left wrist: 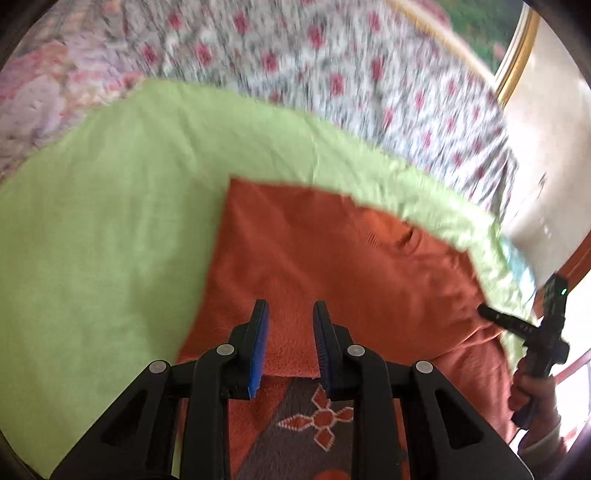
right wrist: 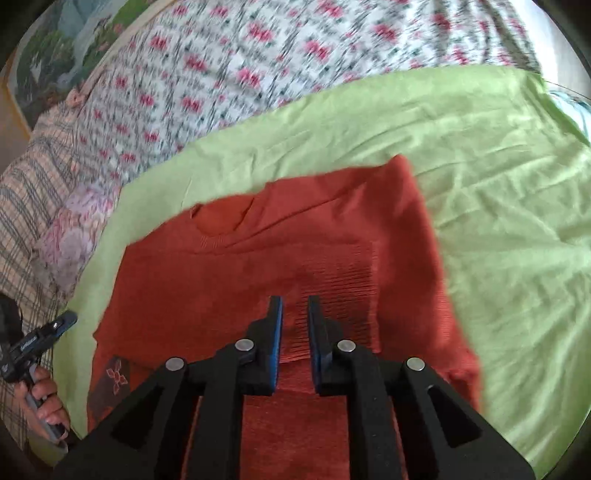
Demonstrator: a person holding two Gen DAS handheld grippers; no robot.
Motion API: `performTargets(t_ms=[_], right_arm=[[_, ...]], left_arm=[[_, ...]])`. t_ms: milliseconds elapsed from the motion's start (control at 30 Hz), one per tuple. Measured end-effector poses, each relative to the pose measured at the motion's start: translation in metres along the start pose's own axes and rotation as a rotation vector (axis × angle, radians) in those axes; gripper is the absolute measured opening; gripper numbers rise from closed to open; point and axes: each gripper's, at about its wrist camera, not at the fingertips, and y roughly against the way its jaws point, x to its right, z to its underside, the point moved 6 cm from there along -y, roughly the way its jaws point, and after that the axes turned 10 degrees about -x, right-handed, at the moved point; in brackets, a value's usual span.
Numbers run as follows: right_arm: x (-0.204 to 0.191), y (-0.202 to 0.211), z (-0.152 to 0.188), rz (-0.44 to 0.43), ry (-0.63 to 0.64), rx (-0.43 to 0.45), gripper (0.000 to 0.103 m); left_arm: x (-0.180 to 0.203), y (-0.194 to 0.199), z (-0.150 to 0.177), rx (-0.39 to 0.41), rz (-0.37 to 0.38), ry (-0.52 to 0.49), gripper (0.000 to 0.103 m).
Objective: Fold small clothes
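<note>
An orange-red knitted sweater (left wrist: 332,251) lies on a light green cloth (left wrist: 110,206); it also shows in the right wrist view (right wrist: 258,258). A grey panel with an orange cross motif (left wrist: 321,421) shows at its near end. My left gripper (left wrist: 290,314) is partly open over the sweater's near edge, and a fold of orange fabric sits between its blue pads (left wrist: 258,354). My right gripper (right wrist: 295,310) is also partly open, with the sweater's ribbed edge between its pads. Neither visibly pinches the fabric. Each gripper appears at the edge of the other's view.
The green cloth (right wrist: 498,221) covers a bed with a floral sheet (right wrist: 258,55). A plaid cloth (right wrist: 33,206) and a pink patterned piece (right wrist: 70,236) lie at the left. A framed picture (left wrist: 480,33) stands at the back.
</note>
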Motion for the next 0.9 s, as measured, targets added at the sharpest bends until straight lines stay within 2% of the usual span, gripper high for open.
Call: performTargets(t_ms=[100,133,200,267,300,400,467,600,733,900], right_arm=[[0.014,-0.027,0.004,0.07,-0.016,-0.06,0.02],[0.019,-0.028,0.005,0.062,-0.032,-0.056,0.019],[0.028,-0.022,0.005,0.048,-0.064,-0.042,0.019],[0.034,-0.008,0.005,0.088,-0.079,-0.02,0.021],[0.037,0.0,0.006,0.103,-0.086,-0.007,0.022],[0.045,0.025,0.016,0.063,-0.106,0.016,0.023],[0.048,0.038,0.022,0.044,-0.107,0.02,0.024],[0.052,0.067,0.056,-0.013,-0.086,0.015,0.035],[0.055,0.087,0.09,-0.054,-0.067,0.002,0.036],[0.06,0.106,0.132,-0.141,-0.059,-0.029,0.036]], left_arm=[[-0.022,-0.034,0.004,-0.083,-0.113,0.045,0.023],[-0.031,-0.04,0.006,-0.102,-0.132,0.064,0.013],[-0.036,-0.032,0.007,-0.084,-0.101,0.081,0.014],[-0.035,-0.019,0.01,-0.071,-0.104,0.072,0.016],[-0.033,-0.013,0.013,-0.065,-0.104,0.064,0.019],[-0.028,0.012,0.033,-0.045,-0.119,0.037,0.039],[-0.025,0.028,0.052,-0.036,-0.116,0.029,0.041],[-0.027,0.056,0.099,-0.044,-0.072,0.046,0.049],[-0.028,0.07,0.141,-0.075,-0.019,0.05,0.053],[-0.032,0.081,0.188,-0.13,-0.004,0.024,0.055]])
